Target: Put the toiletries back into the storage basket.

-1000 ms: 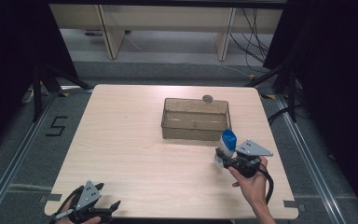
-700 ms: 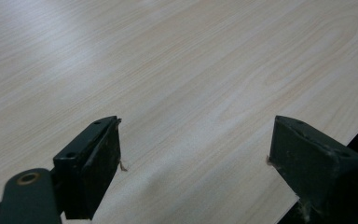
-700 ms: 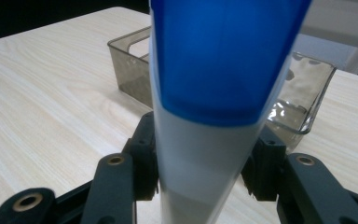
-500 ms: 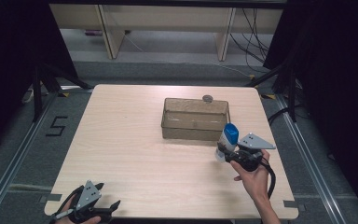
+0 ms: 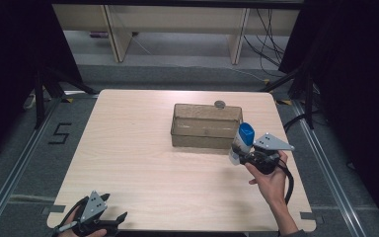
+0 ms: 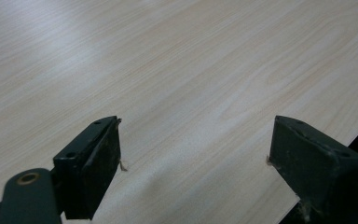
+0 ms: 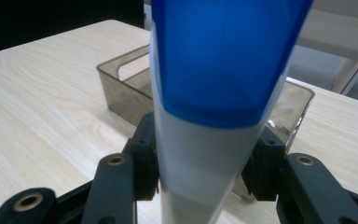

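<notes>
Between the right tool's jaws stands a white tube with a blue cap, pinched near its lower part, cap up. Just beyond it sits the smoky clear bin on the surface. Left tool: spread, nothing between.

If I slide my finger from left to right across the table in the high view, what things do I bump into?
Left gripper at the near edge → smoky see-through bin → white bottle with a blue cap, clamped upright in the right gripper.
</notes>
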A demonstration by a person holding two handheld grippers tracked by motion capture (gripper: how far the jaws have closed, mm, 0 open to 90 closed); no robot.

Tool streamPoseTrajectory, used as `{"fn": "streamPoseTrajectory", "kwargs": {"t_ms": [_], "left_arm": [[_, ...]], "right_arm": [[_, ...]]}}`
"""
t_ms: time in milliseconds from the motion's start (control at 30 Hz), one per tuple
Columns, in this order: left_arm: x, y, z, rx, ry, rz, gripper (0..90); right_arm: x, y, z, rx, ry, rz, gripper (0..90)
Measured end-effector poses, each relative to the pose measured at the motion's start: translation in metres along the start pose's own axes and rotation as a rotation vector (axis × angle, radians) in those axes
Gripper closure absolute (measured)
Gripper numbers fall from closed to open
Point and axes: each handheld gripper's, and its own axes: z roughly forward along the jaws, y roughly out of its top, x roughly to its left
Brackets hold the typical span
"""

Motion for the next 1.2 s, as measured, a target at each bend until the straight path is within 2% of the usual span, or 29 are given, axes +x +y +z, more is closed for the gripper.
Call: {"fn": "streamPoseTrajectory", "kwargs": {"t_ms": [33, 133, 167, 200, 233, 267, 300, 333, 367, 400, 433, 467, 500, 533, 600, 700, 733, 767, 833, 900, 933, 967, 1000, 1033, 1067, 1100, 1133, 1167, 1200], "left_arm": [[0.000, 0.000, 0.000, 0.001, -0.001, -0.002, 16.1], [-0.001, 0.000, 0.002, -0.002, 0.007, -0.013, 16.1], [0.000, 0.000, 0.001, 0.011, 0.019, 0.004, 16.1], [0.000, 0.000, 0.002, 0.007, 0.025, 0.000, 16.1], [-0.001, 0.000, 0.002, -0.002, 0.012, -0.010, 16.1], [0.000, 0.000, 0.001, 0.009, 0.025, 0.006, 16.1], [0.000, 0.000, 0.001, 0.009, 0.021, 0.001, 16.1], [0.001, 0.000, 0.001, 0.018, 0.018, 0.015, 16.1], [0.002, 0.000, 0.000, 0.026, 0.005, 0.012, 16.1], [0.002, 0.000, 0.001, 0.024, 0.009, 0.012, 16.1], [0.001, -0.001, 0.001, 0.014, 0.010, 0.002, 16.1], [0.000, 0.000, 0.001, 0.013, 0.012, -0.011, 16.1], [0.000, 0.000, 0.001, 0.013, 0.013, -0.010, 16.1], [0.000, -0.001, 0.001, 0.013, 0.013, -0.006, 16.1], [0.001, -0.001, 0.001, 0.018, 0.011, 0.008, 16.1], [0.000, -0.001, 0.001, 0.010, 0.012, -0.010, 16.1], [0.001, -0.001, 0.001, 0.022, 0.012, 0.001, 16.2], [0.001, -0.001, 0.001, 0.022, 0.012, 0.002, 16.1], [0.001, 0.000, 0.000, 0.030, 0.007, 0.005, 16.1], [0.001, -0.001, 0.000, 0.021, 0.008, 0.011, 16.1], [0.000, -0.001, 0.001, 0.018, 0.012, 0.005, 16.1], [0.003, 0.000, -0.001, 0.041, 0.001, 0.032, 16.1], [0.003, 0.000, -0.001, 0.041, 0.001, 0.032, 16.1], [0.001, -0.001, 0.001, 0.019, 0.005, 0.007, 16.2], [0.001, -0.001, 0.000, 0.030, 0.004, 0.019, 16.2], [0.002, -0.001, -0.001, 0.041, 0.005, 0.030, 16.2], [0.002, -0.001, 0.000, 0.034, 0.005, 0.021, 16.1], [0.002, -0.001, 0.000, 0.034, 0.005, 0.021, 16.1], [0.000, -0.001, 0.002, 0.007, 0.003, -0.008, 16.1]], "right_arm": [[-0.003, 0.001, 0.001, -0.014, -0.011, -0.025, 55.6], [-0.005, 0.004, 0.001, -0.019, -0.021, -0.009, 55.6], [-0.008, 0.006, 0.001, -0.011, -0.017, -0.021, 55.6], [-0.008, 0.007, 0.001, -0.016, -0.016, -0.006, 55.6], [-0.011, 0.009, 0.001, -0.021, -0.020, -0.022, 55.6], [-0.010, 0.009, 0.000, 0.004, -0.009, 0.013, 55.6], [-0.013, 0.011, 0.001, -0.006, -0.014, -0.004, 55.6], [-0.013, 0.011, 0.002, -0.022, -0.028, 0.004, 55.6], [-0.015, 0.012, 0.002, -0.019, -0.024, -0.020, 55.6], [-0.014, 0.013, 0.002, -0.016, -0.022, 0.001, 55.6], [-0.016, 0.015, 0.001, -0.014, -0.021, -0.015, 55.6], [-0.015, 0.016, 0.001, -0.016, -0.030, 0.009, 55.6], [-0.017, 0.018, 0.002, -0.014, -0.014, -0.006, 55.6], [-0.017, 0.018, 0.002, -0.013, -0.022, 0.005, 55.6], [-0.020, 0.021, 0.004, -0.021, -0.030, -0.015, 55.6], [-0.020, 0.024, 0.005, -0.021, -0.033, 0.003, 55.7], [-0.020, 0.026, 0.005, -0.007, -0.027, 0.011, 55.7], [-0.023, 0.027, 0.006, -0.016, -0.032, -0.014, 55.7], [-0.023, 0.029, 0.006, -0.011, -0.031, -0.013, 55.7], [-0.023, 0.030, 0.006, -0.010, -0.026, -0.001, 55.7], [-0.024, 0.031, 0.006, -0.013, -0.031, -0.017, 55.7], [-0.023, 0.031, 0.006, -0.020, -0.028, 0.001, 55.7], [-0.024, 0.032, 0.006, -0.020, -0.031, 0.006, 55.7], [-0.024, 0.033, 0.006, -0.021, -0.033, 0.003, 55.7], [-0.026, 0.034, 0.006, -0.032, -0.036, -0.013, 55.8], [-0.026, 0.035, 0.005, -0.016, -0.031, 0.000, 55.7], [-0.027, 0.036, 0.006, -0.035, -0.035, -0.012, 55.7], [-0.028, 0.037, 0.006, -0.022, -0.032, -0.009, 55.7], [-0.028, 0.038, 0.006, -0.029, -0.036, 0.003, 55.7]]}}
